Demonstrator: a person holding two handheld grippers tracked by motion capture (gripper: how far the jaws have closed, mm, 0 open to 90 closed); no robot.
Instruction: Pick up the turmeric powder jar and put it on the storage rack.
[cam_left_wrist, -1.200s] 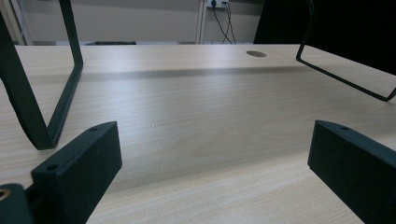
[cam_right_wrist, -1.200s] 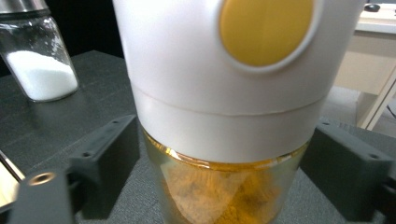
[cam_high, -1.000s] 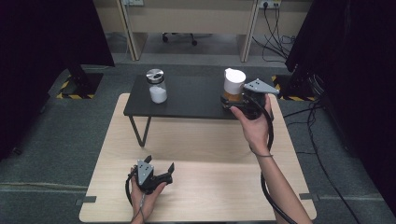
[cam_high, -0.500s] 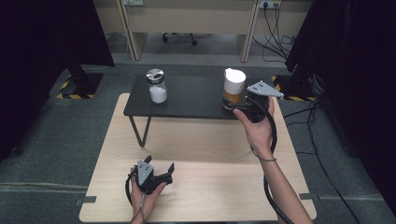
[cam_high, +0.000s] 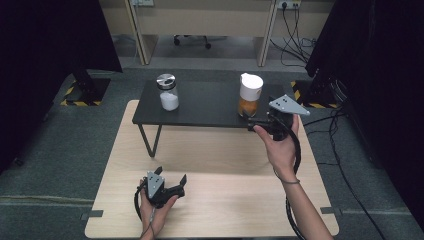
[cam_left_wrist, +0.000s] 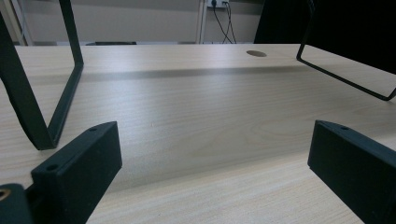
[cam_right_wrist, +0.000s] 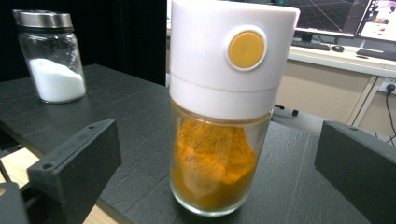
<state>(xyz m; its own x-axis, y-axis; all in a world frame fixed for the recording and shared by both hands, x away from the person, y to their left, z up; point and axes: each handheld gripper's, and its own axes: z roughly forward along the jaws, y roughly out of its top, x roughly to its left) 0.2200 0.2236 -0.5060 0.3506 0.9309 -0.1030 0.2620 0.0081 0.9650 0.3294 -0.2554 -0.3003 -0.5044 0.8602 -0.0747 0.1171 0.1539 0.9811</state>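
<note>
The right gripper (cam_high: 254, 124) is held at the front edge of the black raised shelf (cam_high: 205, 107), its jaws spread wide with the spice jar of orange powder (cam_right_wrist: 224, 112) standing upright between them, untouched, on the shelf's right part. A glass shaker of white grains (cam_high: 167, 92) stands well apart on the shelf's left. The left gripper (cam_high: 172, 179) rests low on the wooden table (cam_high: 225, 210), jaws apart and holding nothing.
</note>
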